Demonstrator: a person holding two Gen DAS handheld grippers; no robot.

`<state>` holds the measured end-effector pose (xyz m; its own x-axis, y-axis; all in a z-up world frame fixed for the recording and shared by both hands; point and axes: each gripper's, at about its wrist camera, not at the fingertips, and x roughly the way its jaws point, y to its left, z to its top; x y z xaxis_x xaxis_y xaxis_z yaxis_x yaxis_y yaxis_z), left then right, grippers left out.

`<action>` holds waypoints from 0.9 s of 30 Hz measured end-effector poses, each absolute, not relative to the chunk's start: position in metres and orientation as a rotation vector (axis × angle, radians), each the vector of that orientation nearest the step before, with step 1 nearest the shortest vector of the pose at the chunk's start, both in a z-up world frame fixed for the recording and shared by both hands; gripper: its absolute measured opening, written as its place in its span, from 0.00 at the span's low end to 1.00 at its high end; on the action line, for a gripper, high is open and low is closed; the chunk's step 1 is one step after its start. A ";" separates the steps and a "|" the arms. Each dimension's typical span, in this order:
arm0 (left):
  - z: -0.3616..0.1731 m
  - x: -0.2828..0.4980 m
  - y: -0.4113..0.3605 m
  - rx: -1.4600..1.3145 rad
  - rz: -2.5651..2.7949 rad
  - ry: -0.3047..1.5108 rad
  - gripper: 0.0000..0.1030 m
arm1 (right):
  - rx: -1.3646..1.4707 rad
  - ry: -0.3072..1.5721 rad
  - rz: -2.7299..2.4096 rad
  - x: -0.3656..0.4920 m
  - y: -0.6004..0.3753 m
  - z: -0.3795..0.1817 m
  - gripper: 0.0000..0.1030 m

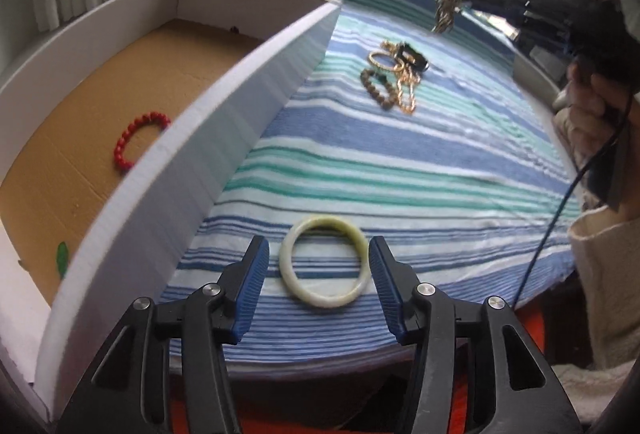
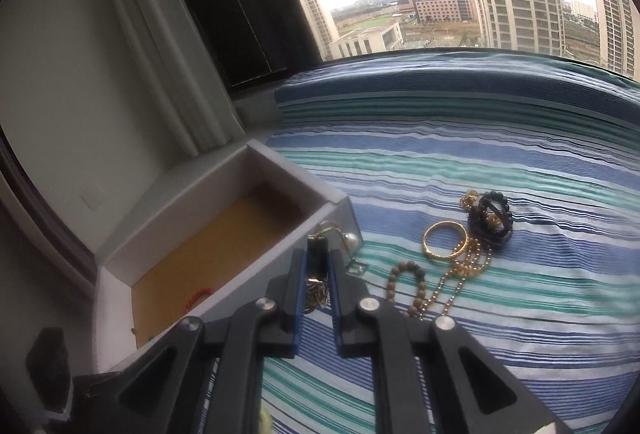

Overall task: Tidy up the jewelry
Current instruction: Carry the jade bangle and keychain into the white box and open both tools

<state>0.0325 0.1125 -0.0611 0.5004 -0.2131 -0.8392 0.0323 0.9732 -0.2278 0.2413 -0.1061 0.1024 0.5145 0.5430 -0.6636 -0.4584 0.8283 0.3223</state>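
A: The pale jade bangle (image 1: 323,266) lies flat on the striped cloth (image 1: 400,162), just beside the white box (image 1: 224,138), on the side of its long wall. The left gripper (image 1: 316,282) stands about half open with the bangle between its blue pads (image 1: 252,286); neither pad touches it.

B: How would it handle?

A: Stiff, smooth, probably slippery and brittle if dropped. I'd pinch one side of the rim, or close across the whole ring.

B: And the right gripper (image 2: 318,274)?

A: Pinched nearly closed on a dangling gold-and-dark piece (image 2: 318,262), a chain with a pearl, lifted just above the box's near wall. It's limp and light, so it will swing.

B: Room to move?

A: The box is open-topped; only a red bead bracelet (image 1: 138,142) and something green (image 1: 62,258) lie on its brown floor. The wall must be cleared on the way over. The remaining heap of jewelry (image 1: 396,78) lies farther from the box, well apart from the bangle.
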 end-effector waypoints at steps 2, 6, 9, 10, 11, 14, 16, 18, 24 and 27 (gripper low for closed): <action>-0.082 0.037 0.103 -0.117 -0.095 1.074 0.51 | 0.107 0.841 0.612 0.235 -0.110 0.101 0.10; -0.119 0.047 0.088 -0.003 -0.032 1.147 0.21 | 0.115 0.844 0.622 0.224 -0.116 0.099 0.11; -0.115 0.045 0.082 0.025 -0.033 1.101 0.08 | 0.113 0.837 0.622 0.220 -0.119 0.100 0.11; -0.111 0.045 0.086 -0.036 -0.064 1.102 0.07 | 0.112 0.837 0.621 0.221 -0.120 0.101 0.11; -0.104 0.044 0.089 -0.086 -0.081 1.082 0.07 | 0.112 0.835 0.620 0.221 -0.120 0.102 0.11; -0.075 0.040 0.097 -0.143 -0.082 1.008 0.07 | 0.115 0.827 0.624 0.224 -0.116 0.107 0.11; -0.053 0.038 0.107 -0.221 -0.106 0.973 0.07 | 0.119 0.818 0.635 0.227 -0.109 0.112 0.11; -0.025 0.032 0.120 -0.271 -0.115 0.920 0.07 | 0.121 0.806 0.659 0.229 -0.096 0.120 0.11; 0.051 0.021 0.201 -0.342 0.009 0.751 0.07 | 0.135 0.781 0.771 0.241 -0.024 0.139 0.11; 0.053 0.025 0.253 -0.370 0.151 0.743 0.07 | 0.146 0.813 0.830 0.254 0.021 0.129 0.11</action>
